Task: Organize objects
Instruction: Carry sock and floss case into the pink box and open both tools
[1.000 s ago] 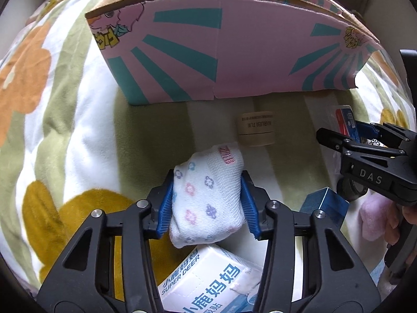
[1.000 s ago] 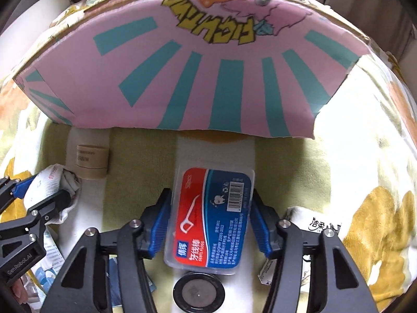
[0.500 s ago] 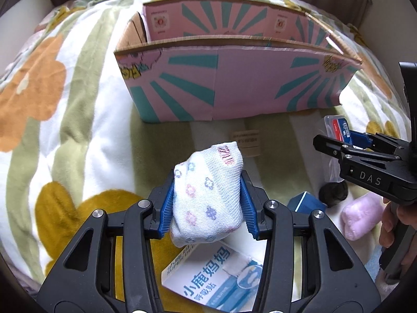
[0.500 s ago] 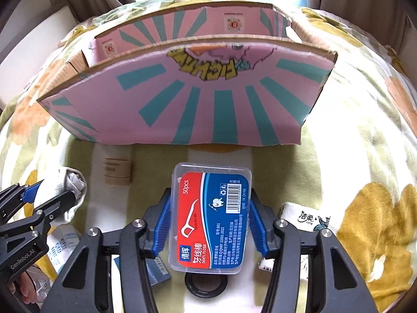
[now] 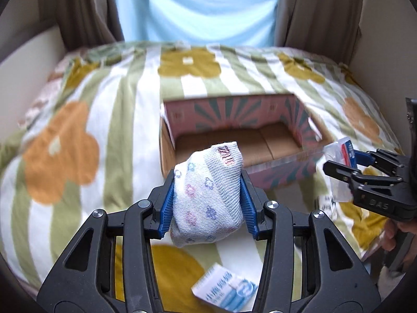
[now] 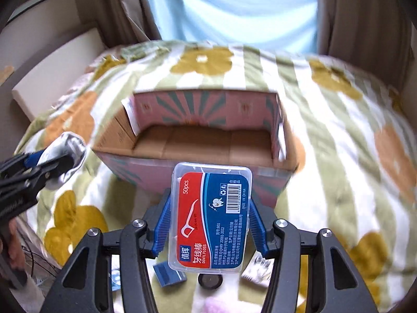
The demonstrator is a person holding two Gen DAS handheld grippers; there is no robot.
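Note:
My left gripper (image 5: 207, 203) is shut on a rolled white sock with small flower prints (image 5: 207, 195), held in the air in front of the open pink and teal cardboard box (image 5: 234, 120). My right gripper (image 6: 209, 224) is shut on a clear dental floss box with a red and blue label (image 6: 211, 219), also held up in front of the cardboard box (image 6: 203, 109), whose brown inside is bare. Each gripper shows in the other's view: the right one (image 5: 346, 164) at right, the left one (image 6: 52, 156) at left.
The box sits on a bed with a flowered green-striped blanket (image 5: 104, 104). Below lie a blue and white packet (image 5: 224, 287), a small dark blue box (image 6: 169, 274), a black round lid (image 6: 209, 280) and something pink (image 6: 216, 305). Curtains and a window stand behind.
Both grippers have lifted with their objects and risen above the box's near wall. The box's inside is now in view, and the items on the blanket have dropped away below.

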